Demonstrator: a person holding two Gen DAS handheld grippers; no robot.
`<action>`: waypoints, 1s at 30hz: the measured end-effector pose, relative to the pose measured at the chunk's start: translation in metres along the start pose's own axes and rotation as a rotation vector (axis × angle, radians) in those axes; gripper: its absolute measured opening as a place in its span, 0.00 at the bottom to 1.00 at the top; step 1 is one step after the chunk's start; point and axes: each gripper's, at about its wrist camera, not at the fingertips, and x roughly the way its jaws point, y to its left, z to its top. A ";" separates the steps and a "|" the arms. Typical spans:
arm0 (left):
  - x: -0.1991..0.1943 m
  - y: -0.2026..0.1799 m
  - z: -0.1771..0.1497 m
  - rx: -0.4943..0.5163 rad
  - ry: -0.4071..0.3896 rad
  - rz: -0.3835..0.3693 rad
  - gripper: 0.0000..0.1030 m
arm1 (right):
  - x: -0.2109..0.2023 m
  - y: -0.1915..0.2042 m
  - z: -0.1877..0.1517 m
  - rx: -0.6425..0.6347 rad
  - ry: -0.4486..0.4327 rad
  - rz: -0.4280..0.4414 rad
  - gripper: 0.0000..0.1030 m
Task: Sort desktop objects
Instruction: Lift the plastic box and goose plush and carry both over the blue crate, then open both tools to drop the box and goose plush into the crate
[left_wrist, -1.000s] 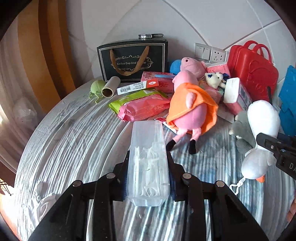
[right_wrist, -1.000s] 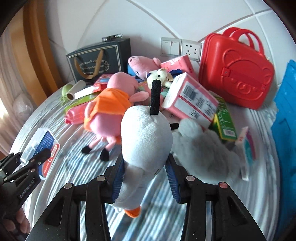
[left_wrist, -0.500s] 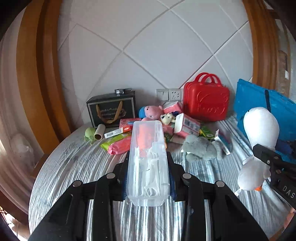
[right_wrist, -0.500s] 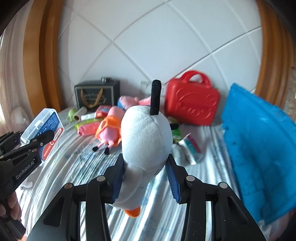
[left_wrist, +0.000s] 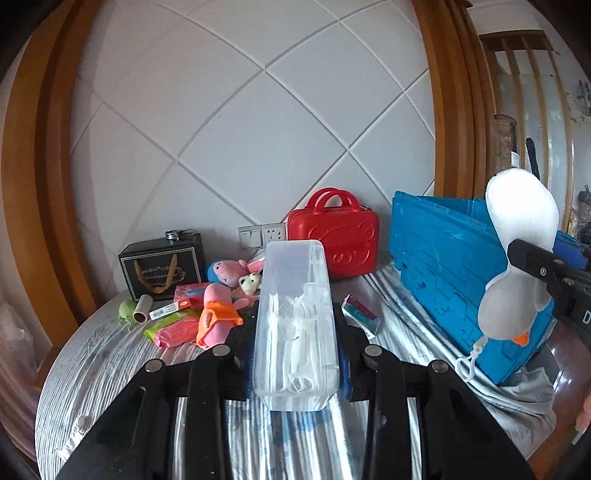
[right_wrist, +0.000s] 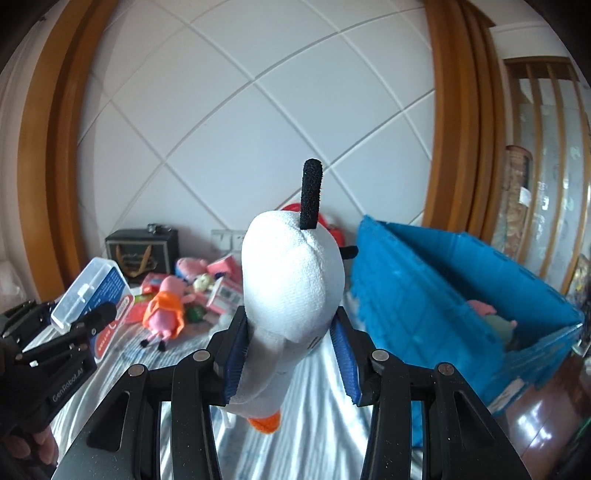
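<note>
- Left wrist view: left gripper (left_wrist: 295, 354) clamped on a clear plastic box (left_wrist: 296, 325) of white floss picks; the box stands lengthwise between the fingers, clear of the table (left_wrist: 110, 369).
- Same view, right edge: right gripper (left_wrist: 543, 273) pinches a white plush toy (left_wrist: 517, 258) at its waist, a white loop hanging below it.
- Right wrist view: right gripper (right_wrist: 290, 354) closed on the white plush toy (right_wrist: 291, 295); blue pads press both its sides, black stalk on top, orange bit underneath.
- Left edge of that view: left gripper (right_wrist: 85, 325) with the clear box (right_wrist: 92, 291), blue label side showing; fingertips of a hand (right_wrist: 29, 450) below.
- Mid-distance: striped table covering; pink plush pig in orange (left_wrist: 216, 317) lying flat, pink and green wipe packs (left_wrist: 173, 328) just beside it.
- Right: blue plastic crate (right_wrist: 443, 295), another soft toy inside it.
- Far, by the wall: red case (left_wrist: 334, 240), black gift bag (left_wrist: 160, 266), wall sockets (left_wrist: 262, 234).
</note>
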 end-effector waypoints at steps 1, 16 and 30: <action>0.001 -0.013 0.004 0.006 -0.013 -0.003 0.31 | -0.002 -0.011 0.001 0.007 -0.014 -0.006 0.42; 0.051 -0.300 0.127 0.007 -0.152 -0.077 0.31 | 0.037 -0.287 0.087 0.004 -0.230 -0.051 0.42; 0.207 -0.435 0.204 0.050 0.128 -0.068 0.31 | 0.178 -0.452 0.133 0.047 -0.083 -0.084 0.42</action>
